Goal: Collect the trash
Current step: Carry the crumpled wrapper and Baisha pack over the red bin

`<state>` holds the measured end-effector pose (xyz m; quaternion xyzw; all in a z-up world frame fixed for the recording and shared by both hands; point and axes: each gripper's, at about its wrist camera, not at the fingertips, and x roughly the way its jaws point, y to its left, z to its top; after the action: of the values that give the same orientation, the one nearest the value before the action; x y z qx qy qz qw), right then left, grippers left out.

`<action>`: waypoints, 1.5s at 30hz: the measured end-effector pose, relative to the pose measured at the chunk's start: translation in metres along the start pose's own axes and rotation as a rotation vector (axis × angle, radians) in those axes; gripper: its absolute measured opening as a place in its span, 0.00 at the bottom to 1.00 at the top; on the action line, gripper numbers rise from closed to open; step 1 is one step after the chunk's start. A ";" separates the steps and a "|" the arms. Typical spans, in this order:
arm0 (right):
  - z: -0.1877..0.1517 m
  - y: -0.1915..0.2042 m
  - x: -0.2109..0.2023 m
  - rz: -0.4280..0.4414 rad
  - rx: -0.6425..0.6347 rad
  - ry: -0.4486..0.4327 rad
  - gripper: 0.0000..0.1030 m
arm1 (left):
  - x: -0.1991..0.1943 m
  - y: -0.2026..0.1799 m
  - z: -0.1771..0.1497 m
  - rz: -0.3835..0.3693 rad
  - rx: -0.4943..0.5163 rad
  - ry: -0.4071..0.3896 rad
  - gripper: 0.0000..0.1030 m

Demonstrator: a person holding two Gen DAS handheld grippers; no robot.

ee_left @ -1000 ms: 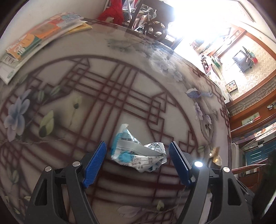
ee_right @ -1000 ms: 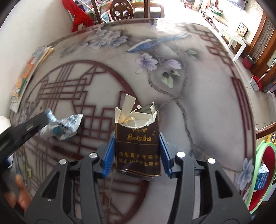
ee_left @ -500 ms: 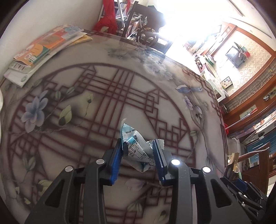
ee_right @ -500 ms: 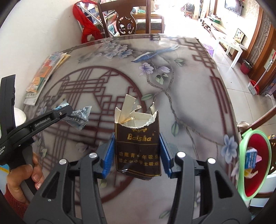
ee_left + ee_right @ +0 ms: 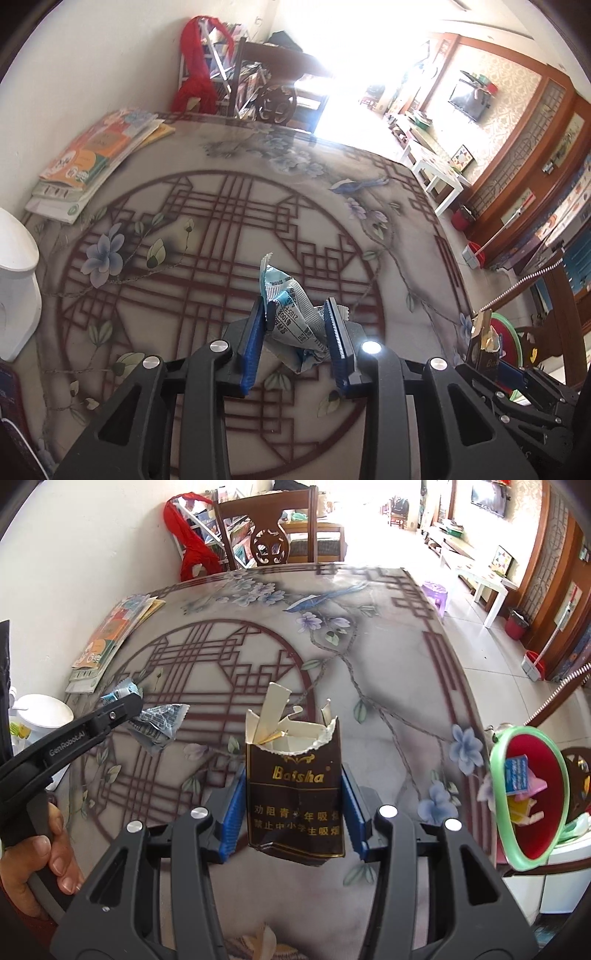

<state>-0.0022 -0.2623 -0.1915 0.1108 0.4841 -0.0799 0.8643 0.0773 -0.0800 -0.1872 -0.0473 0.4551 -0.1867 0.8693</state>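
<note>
My left gripper [image 5: 297, 319] is shut on a crumpled blue-and-silver wrapper [image 5: 291, 317] and holds it above the patterned table [image 5: 207, 229]. The left gripper [image 5: 122, 707] with the wrapper [image 5: 159, 725] also shows at the left of the right wrist view. My right gripper [image 5: 291, 794] is shut on a torn brown Baisha cigarette pack [image 5: 295, 794], held upright above the table [image 5: 388, 686]. In the left wrist view the pack [image 5: 484, 345] shows at the right edge. A green-rimmed red bin [image 5: 532, 794] with trash in it stands off the table's right edge.
A stack of books [image 5: 96, 162] lies at the table's far left by the wall. A white container [image 5: 14, 288] stands at the left edge. A wooden chair [image 5: 280, 535] and a red cloth [image 5: 192, 550] are behind the table. A hand [image 5: 40, 856] holds the left gripper.
My left gripper shut on the wrapper and lifted it off the table. Both grippers rose and pulled back; the bin came into view at the right.
</note>
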 end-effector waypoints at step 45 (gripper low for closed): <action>-0.062 -0.171 -0.084 -0.144 0.326 -0.117 0.45 | -0.007 -0.196 -0.041 -0.149 0.330 0.020 0.29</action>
<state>-0.1383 -0.4076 -0.1711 0.2098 0.4204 -0.2252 0.8535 -0.0149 -0.2556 -0.1562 0.0640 0.4220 -0.3233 0.8446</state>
